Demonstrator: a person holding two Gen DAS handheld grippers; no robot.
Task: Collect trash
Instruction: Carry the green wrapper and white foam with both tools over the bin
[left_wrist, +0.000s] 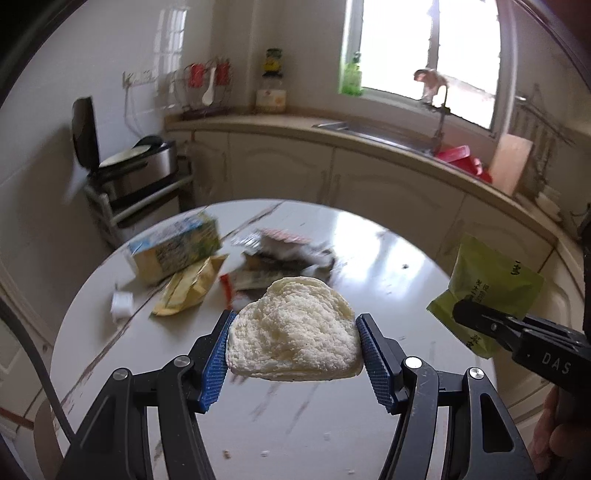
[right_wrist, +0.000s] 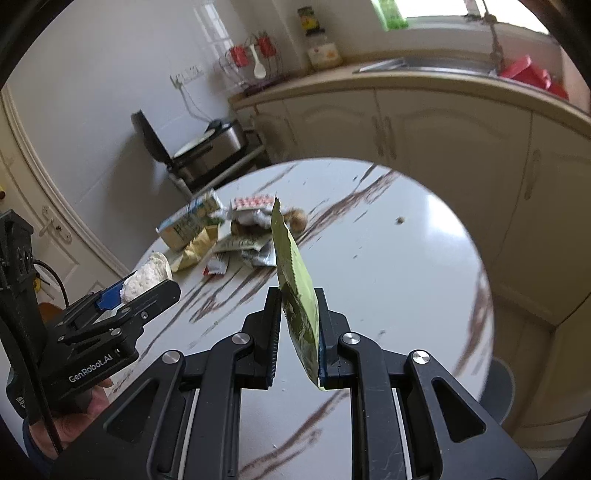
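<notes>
Above the table's (left_wrist: 369, 258) near edge, left gripper (left_wrist: 293, 354) pinches a bread piece (left_wrist: 291, 332) and right gripper (right_wrist: 297, 332) pinches a green wrapper (right_wrist: 295, 280) edge-up; remaining trash pile (left_wrist: 207, 258) lies ahead toward the far-left edge, nearer the left gripper.

Behind the round white marble-patterned counter (left_wrist: 369, 258) we see cream cabinet doors (left_wrist: 280, 166) under a beige worktop. A steel sink (left_wrist: 369, 131) sits below the bright window (left_wrist: 428, 48), with a green plastic bottle (left_wrist: 351, 75) on the sill. We also spot a wire rack with red cups and a white spoon (right_wrist: 255, 61), and an open black-lidded steel cooker (right_wrist: 207, 147) on a low stand
</notes>
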